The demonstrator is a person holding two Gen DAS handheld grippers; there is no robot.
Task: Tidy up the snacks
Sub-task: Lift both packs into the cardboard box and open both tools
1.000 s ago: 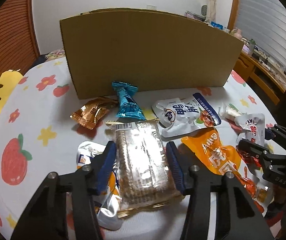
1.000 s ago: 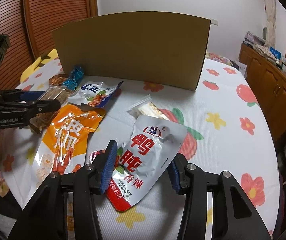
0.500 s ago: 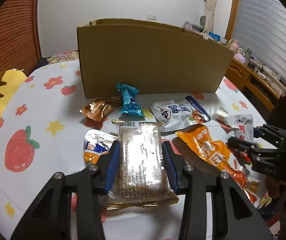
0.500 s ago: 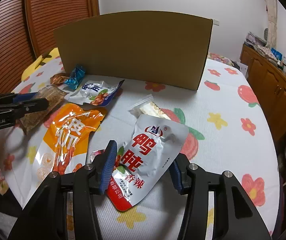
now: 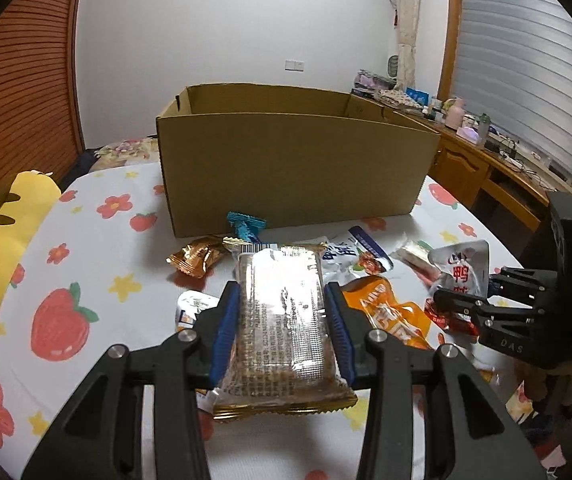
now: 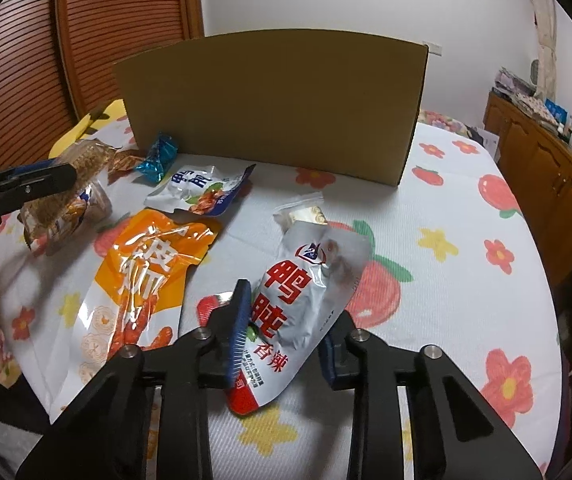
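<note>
left wrist view: the left gripper (image 5: 282, 330) pinches a clear, gold-edged biscuit packet (image 5: 282, 320) by its long sides, lifted in front of the open brown cardboard box (image 5: 293, 168). the smooth film could slide out before it passes the box wall. the right gripper (image 6: 282, 334) has just been closing on a silver pouch (image 6: 305, 300), right of that box, printed "鸭肫" and "香辣". held only by the edges, it may buckle and drop.
</note>
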